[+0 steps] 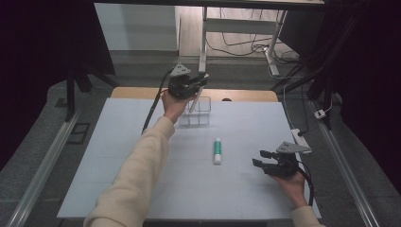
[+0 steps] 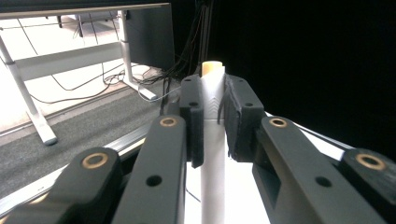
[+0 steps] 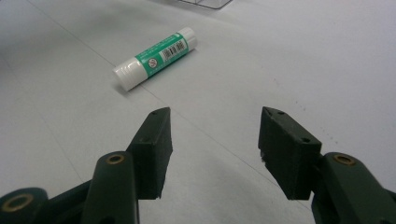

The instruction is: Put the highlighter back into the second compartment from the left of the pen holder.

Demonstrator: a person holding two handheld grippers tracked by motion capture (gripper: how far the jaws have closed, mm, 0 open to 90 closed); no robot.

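Covering most of the high view, the pale grey rectangular table point(image 1: 142, 142) bears a clear square-sided plastic container point(image 1: 204, 116) at upper centre. Above it, the left gripper point(image 1: 201, 87) clamps a slim white cylindrical stick point(image 1: 196, 100). Lower right, the right gripper point(image 1: 260, 158) gapes empty. A green-and-white glue stick point(image 1: 217, 151) lies centre.
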